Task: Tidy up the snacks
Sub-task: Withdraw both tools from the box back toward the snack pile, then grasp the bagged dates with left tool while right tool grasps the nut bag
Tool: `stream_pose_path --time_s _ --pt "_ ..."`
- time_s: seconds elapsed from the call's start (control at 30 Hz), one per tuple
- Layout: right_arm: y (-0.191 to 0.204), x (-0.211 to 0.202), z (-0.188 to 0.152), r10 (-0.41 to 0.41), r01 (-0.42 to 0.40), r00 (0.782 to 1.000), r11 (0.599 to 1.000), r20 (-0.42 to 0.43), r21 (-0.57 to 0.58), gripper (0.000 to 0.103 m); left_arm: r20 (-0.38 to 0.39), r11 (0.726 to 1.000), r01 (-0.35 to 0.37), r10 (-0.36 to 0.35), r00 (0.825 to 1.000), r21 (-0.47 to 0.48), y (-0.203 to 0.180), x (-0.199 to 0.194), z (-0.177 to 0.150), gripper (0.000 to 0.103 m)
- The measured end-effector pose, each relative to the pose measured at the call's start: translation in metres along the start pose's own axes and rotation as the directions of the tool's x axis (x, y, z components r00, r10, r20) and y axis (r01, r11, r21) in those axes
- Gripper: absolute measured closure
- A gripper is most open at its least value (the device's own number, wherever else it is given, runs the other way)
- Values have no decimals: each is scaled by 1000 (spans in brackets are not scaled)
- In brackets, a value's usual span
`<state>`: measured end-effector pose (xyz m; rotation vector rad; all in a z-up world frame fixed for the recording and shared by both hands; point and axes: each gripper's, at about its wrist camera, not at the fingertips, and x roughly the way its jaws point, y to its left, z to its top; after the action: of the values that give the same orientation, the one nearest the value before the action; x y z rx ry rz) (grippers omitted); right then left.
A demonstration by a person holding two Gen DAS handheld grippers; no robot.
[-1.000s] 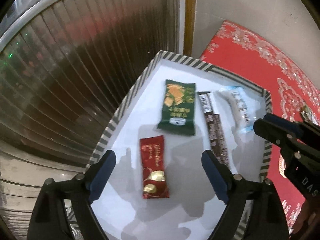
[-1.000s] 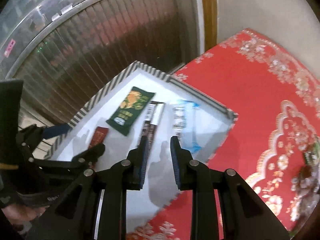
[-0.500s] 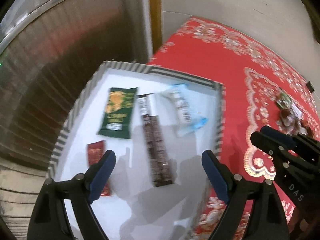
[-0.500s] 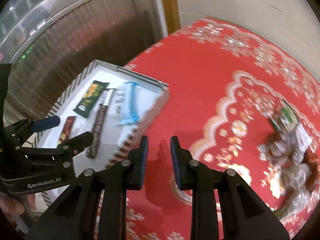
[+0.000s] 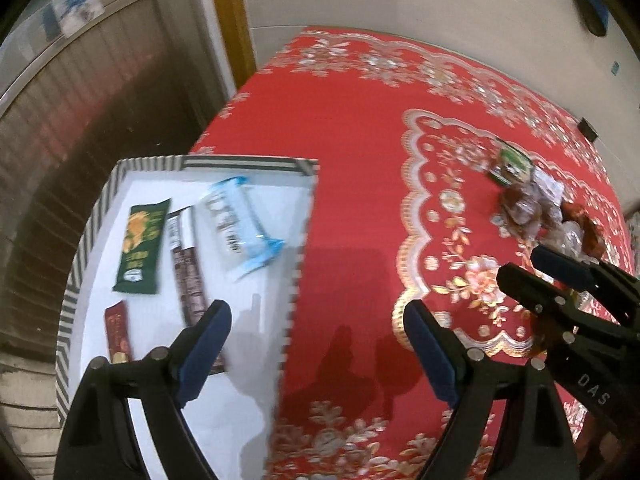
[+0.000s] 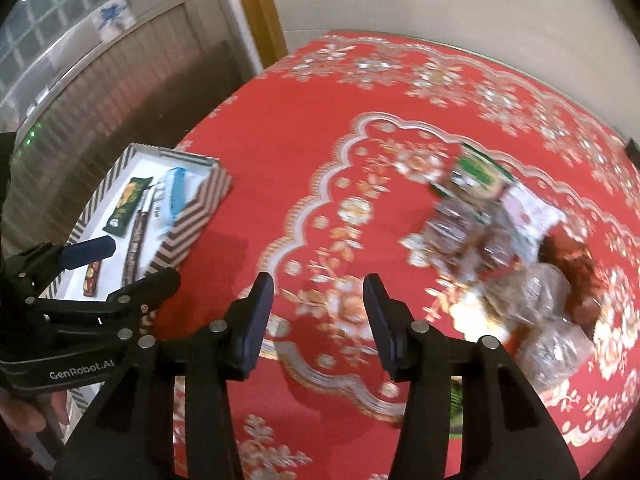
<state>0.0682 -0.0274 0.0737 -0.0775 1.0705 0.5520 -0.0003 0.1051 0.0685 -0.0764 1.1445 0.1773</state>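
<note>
A striped-rim white tray (image 5: 306,216) (image 6: 200,204) lies at the left edge of the red tablecloth. In it lie a green packet (image 5: 140,248) (image 6: 126,204), a dark brown bar (image 5: 188,272), a white-and-blue packet (image 5: 236,224) (image 6: 172,192) and a small red packet (image 5: 118,332). A heap of loose snacks (image 5: 536,208) (image 6: 512,248) sits on the cloth at the right, a green packet (image 6: 476,172) at its far side. My left gripper (image 5: 316,344) is open over the tray's right rim, holding nothing. My right gripper (image 6: 318,316) hovers over bare cloth left of the heap, its jaws opening with nothing between them.
The red patterned tablecloth (image 6: 304,128) covers the table; a white wall stands behind it. A ribbed dark panel (image 5: 80,128) and a wooden post (image 5: 232,16) are at the left, past the tray. A hand (image 6: 20,412) holds the left gripper's handle.
Both grippers swung right, away from over the tray toward the snack heap. The right gripper's jaws, shut before, have parted. The left gripper's jaws stayed wide.
</note>
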Motion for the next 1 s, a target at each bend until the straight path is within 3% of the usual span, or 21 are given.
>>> stream_pose_path --time_s 0.4,0.53,1.0 --pt "-71 -27 -26 -57 57 998 992 -2 116 56 -20 995 64 -62 998 73 -56 5 10 14" --pt "-94 -37 -36 -75 74 997 987 1 144 48 -28 991 85 -82 996 101 -75 8 12 14" --pt "-153 -61 -65 -111 109 994 963 -5 246 48 -59 981 128 -120 991 148 -121 20 20 14"
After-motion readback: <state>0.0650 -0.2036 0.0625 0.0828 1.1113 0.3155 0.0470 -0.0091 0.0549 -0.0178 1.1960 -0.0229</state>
